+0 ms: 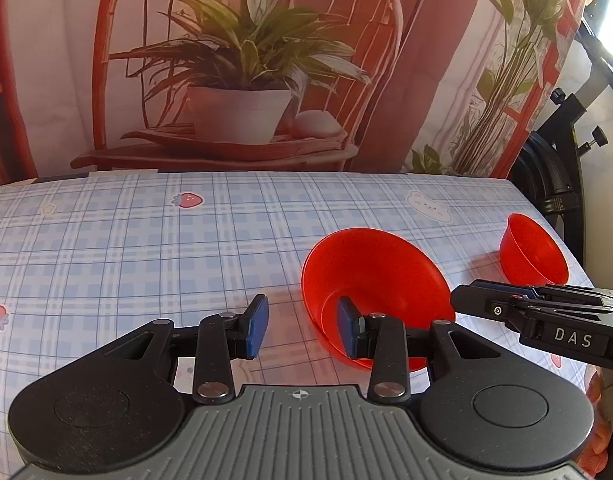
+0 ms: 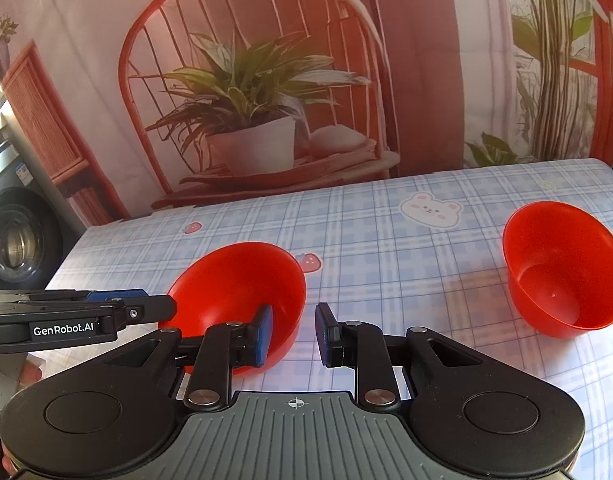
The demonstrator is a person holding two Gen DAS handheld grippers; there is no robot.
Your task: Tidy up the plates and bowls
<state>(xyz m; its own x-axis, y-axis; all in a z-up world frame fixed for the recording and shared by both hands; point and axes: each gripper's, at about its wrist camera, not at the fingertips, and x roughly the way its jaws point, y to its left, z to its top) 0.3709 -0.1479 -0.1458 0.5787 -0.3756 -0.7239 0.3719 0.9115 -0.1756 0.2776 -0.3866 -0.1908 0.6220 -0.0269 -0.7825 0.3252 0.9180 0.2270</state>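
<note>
Two red plastic bowls stand upright on a checked tablecloth. The near bowl [image 1: 374, 284] [image 2: 242, 284] sits between the two grippers. My left gripper [image 1: 302, 326] is open, its right finger over the bowl's left rim area and its left finger outside. My right gripper [image 2: 293, 334] is open, its left finger over the bowl's right rim and its right finger outside. The second bowl [image 1: 532, 250] [image 2: 562, 268] stands apart to the right, near the table's right edge. Neither gripper holds anything.
The tablecloth [image 1: 146, 248] [image 2: 386, 248] is light blue with strawberry and bear prints. A printed backdrop [image 1: 242, 80] of a chair and plant hangs behind the table's far edge. A black stand [image 1: 562, 152] is at the right; a washing machine [image 2: 14, 240] at the left.
</note>
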